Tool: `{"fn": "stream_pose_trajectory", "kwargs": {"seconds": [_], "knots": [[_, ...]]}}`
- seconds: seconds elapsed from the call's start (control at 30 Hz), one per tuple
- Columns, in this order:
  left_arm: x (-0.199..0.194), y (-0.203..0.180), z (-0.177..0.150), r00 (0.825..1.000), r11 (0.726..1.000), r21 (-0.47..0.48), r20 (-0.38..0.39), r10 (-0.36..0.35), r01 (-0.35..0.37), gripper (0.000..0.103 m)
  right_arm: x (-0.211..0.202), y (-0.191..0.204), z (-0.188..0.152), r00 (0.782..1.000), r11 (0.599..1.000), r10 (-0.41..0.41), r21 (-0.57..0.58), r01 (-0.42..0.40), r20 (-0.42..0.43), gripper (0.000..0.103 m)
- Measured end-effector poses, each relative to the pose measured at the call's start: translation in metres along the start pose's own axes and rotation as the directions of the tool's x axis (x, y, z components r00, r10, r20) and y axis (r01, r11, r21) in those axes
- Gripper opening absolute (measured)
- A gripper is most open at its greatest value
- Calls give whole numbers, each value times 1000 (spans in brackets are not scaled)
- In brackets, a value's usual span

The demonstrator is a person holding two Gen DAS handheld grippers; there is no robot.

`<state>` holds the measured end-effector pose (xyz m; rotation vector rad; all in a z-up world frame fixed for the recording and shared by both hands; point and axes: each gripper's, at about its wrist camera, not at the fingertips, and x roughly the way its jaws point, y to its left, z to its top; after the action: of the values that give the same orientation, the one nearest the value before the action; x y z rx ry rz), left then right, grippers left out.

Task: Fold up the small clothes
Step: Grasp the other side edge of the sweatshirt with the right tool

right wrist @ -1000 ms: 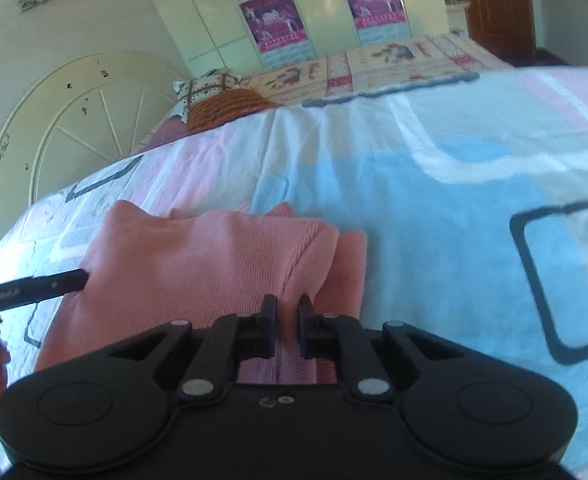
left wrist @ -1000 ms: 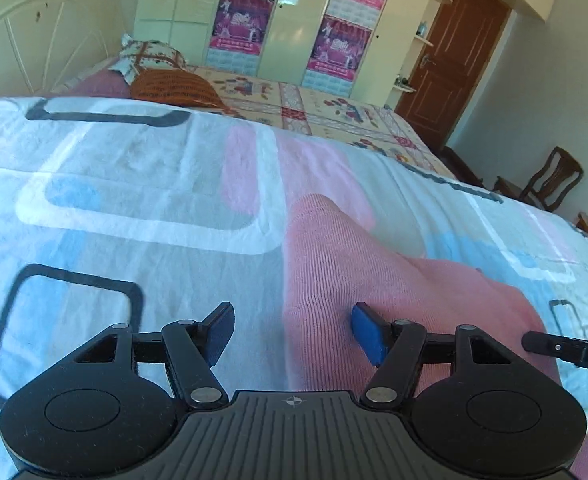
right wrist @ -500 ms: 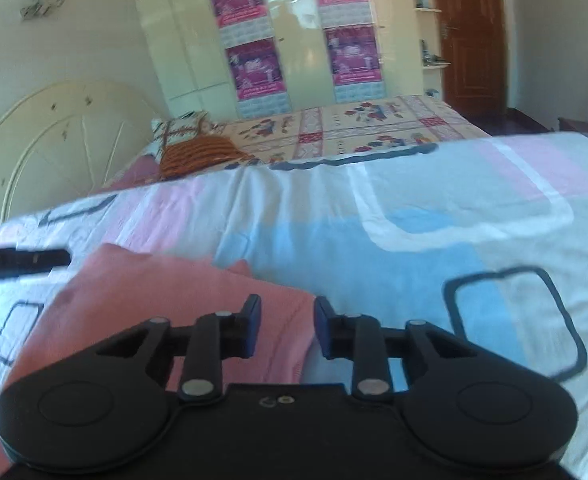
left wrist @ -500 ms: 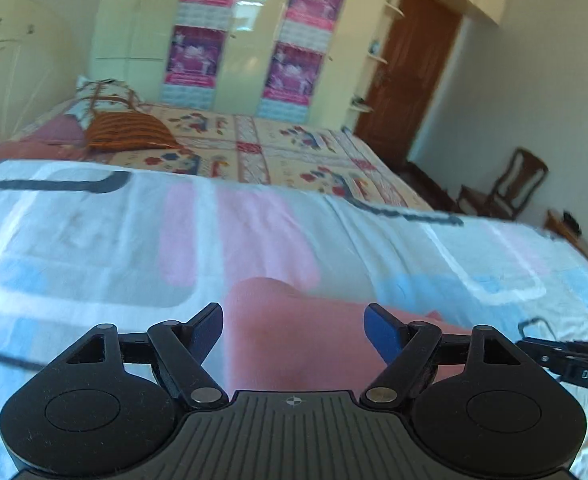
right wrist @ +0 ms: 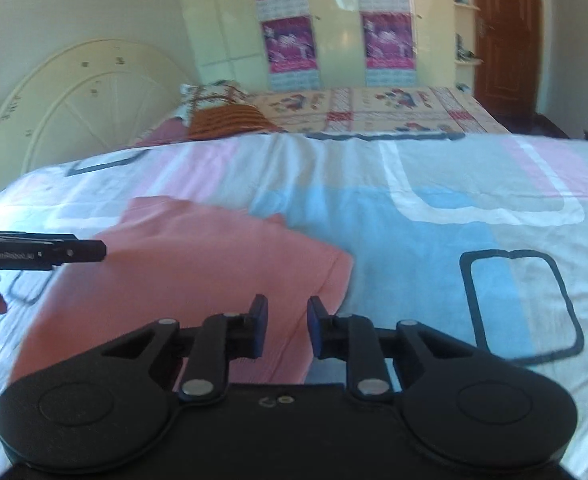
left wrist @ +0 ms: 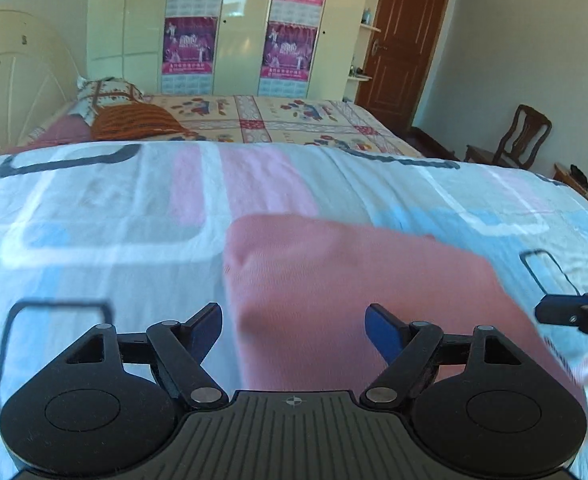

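Note:
A pink knit garment (left wrist: 354,280) lies folded flat on the patterned bedsheet (left wrist: 94,216); it also shows in the right wrist view (right wrist: 198,272). My left gripper (left wrist: 294,320) is open wide and empty, held above the garment's near left part. My right gripper (right wrist: 288,318) is open a little and empty, above the garment's near right corner. The tip of the right gripper (left wrist: 566,310) shows at the right edge of the left wrist view. The tip of the left gripper (right wrist: 54,250) shows at the left edge of the right wrist view.
A second bed (left wrist: 278,120) with an orange pillow (left wrist: 134,124) stands behind. A cream headboard (right wrist: 74,108) is at the left, wardrobes with posters (left wrist: 238,24) at the back, a brown door (left wrist: 406,40) and a wooden chair (left wrist: 522,136) at the right.
My right gripper has opened and let go of the garment. Both grippers have lifted and drawn back from it. My left gripper has opened wider.

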<state>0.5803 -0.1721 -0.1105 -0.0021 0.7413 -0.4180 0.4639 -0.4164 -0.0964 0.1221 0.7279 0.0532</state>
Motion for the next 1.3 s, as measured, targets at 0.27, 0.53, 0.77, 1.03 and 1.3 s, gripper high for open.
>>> {"fn": "stream_pose_trajectory", "kwargs": {"seconds": [0.27,0.53,0.77,1.03,1.3], "knots": [[-18,13,-44,998,995,-86,-40,50,-53,78,-15,16,-53,995,996,-5,-87,-4,-100,10],[-51,-14,-45,996,996,11,-4,91,-91,78,-37,27,-45,998,996,-19,-85,14,-57,13],[-55,-18,-76,989,993,16,-90,115,-114,78,-44,38,-60,996,993,38,-110,-46,-79,12],[-68,-11,-106,981,988,-16,-120,152,-155,79,-32,39,-71,992,992,-19,-128,2,-127,8],[-87,-9,-109,980,983,-59,-111,165,-173,78,-35,40,-68,991,993,-17,-121,1,-130,10]]}}
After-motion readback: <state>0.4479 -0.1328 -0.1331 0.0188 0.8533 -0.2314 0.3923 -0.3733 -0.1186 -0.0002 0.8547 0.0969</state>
